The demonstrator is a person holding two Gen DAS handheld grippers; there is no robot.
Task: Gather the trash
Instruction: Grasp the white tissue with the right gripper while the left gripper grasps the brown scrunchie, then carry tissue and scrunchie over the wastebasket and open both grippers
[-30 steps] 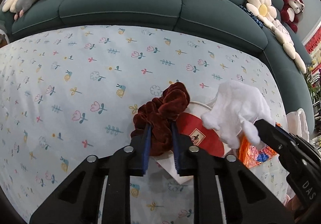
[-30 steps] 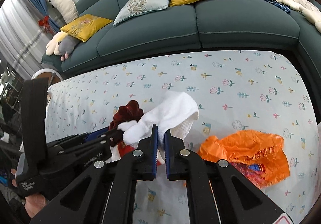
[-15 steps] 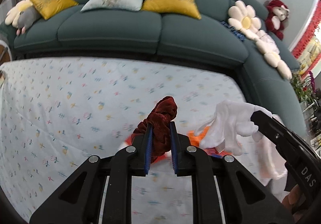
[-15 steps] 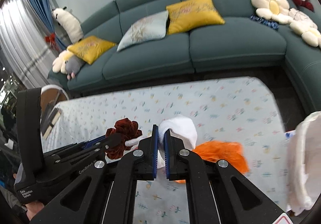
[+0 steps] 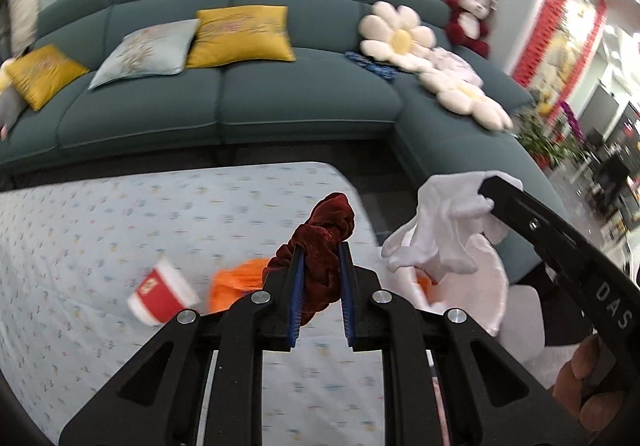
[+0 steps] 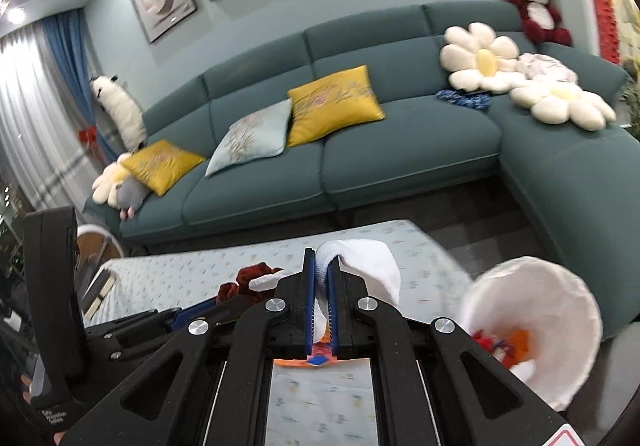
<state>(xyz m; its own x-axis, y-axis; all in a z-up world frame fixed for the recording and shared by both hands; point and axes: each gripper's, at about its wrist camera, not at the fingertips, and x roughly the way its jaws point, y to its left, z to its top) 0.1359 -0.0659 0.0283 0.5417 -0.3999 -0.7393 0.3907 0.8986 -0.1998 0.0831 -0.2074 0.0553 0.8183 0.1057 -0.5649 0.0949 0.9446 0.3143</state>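
The left gripper [image 5: 320, 282] is clamped on a dark red scrunchie [image 5: 322, 242], and the right gripper [image 6: 321, 286] is pinched tight on a white cloth [image 6: 372, 266], both above the table [image 5: 100, 222]. The white bin [image 6: 560, 310] beside the table already holds scraps. 2 pieces look left: a red cup [image 5: 160, 292] and an orange wrapper [image 5: 236, 282].

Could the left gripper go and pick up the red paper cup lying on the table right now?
Probably not yet. The left gripper is shut on a dark red scrunchie, so its jaws are occupied. The red paper cup lies unobstructed on the tablecloth; it would have to drop the scrunchie first.
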